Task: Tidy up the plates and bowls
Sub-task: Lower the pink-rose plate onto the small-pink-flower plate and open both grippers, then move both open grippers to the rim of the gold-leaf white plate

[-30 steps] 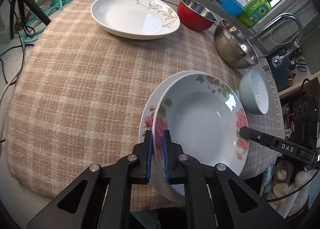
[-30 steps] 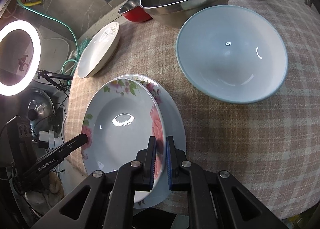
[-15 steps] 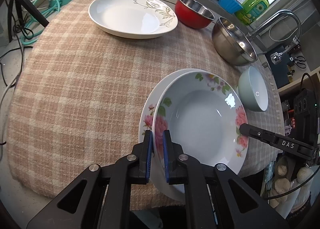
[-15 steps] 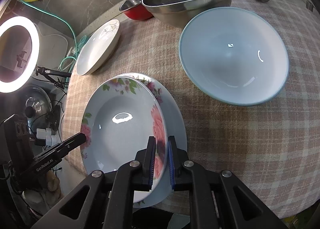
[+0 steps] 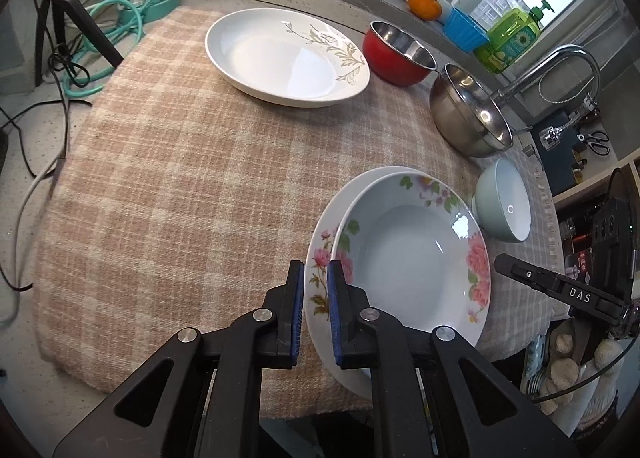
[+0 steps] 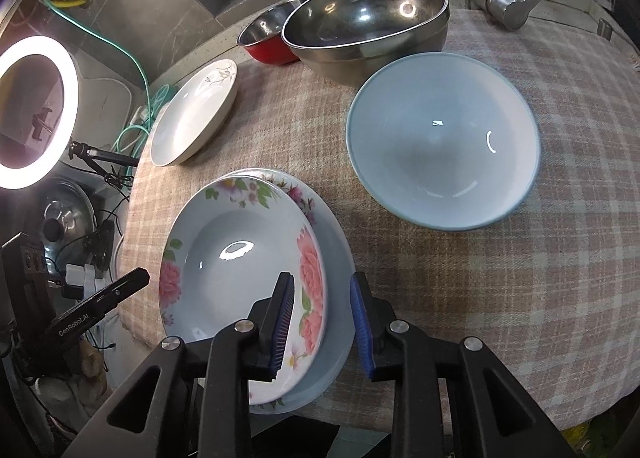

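We see the plaid cloth (image 5: pixel 180 177) from both wrists. Only the right view takes in the lit ring light (image 6: pixel 36 113); only the left view shows the green soap bottle (image 5: pixel 508 37) on the sill.

The plate stack (image 5: pixel 404 258) lies face up at the cloth's near edge and juts over it, beside the pale blue bowl (image 6: pixel 440 137). Being round, it has no long axis. Its upper rose plate (image 6: pixel 240 258) sits off-centre on the lower plate (image 6: pixel 336 258).

Our right gripper (image 6: pixel 321 286) has just been opening, and both rims lie between pads that stand clear of them. Our left gripper (image 5: pixel 316 286) pinches the stack's opposite rim with narrow jaws
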Tool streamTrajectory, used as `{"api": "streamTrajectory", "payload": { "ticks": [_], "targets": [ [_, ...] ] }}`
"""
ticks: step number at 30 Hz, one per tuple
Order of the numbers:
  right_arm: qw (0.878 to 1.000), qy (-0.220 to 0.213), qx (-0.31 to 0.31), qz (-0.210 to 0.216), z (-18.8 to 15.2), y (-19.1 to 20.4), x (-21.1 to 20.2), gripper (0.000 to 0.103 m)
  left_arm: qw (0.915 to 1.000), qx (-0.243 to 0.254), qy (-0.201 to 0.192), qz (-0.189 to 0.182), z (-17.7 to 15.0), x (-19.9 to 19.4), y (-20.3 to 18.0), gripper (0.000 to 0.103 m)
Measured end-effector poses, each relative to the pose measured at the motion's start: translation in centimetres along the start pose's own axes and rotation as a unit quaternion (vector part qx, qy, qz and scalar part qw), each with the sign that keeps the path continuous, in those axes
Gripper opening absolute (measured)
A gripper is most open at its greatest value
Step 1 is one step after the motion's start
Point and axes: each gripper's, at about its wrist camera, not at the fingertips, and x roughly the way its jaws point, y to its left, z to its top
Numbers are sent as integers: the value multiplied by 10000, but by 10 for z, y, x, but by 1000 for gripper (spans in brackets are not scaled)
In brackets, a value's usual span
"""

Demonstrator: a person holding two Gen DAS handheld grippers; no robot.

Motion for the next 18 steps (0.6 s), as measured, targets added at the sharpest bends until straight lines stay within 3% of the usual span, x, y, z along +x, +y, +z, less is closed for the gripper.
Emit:
{"api": "streamTrajectory", "payload": {
  "ticks": [9,18],
  "targets": [
    [9995,-235,-149,127,18,23,-14,28,9976,344,-388,457,18,-14,5,10],
    [9976,-509,-323,346,53,59,-17,31,9955,351,-600,648,55,-13,24,10]
  ]
}}
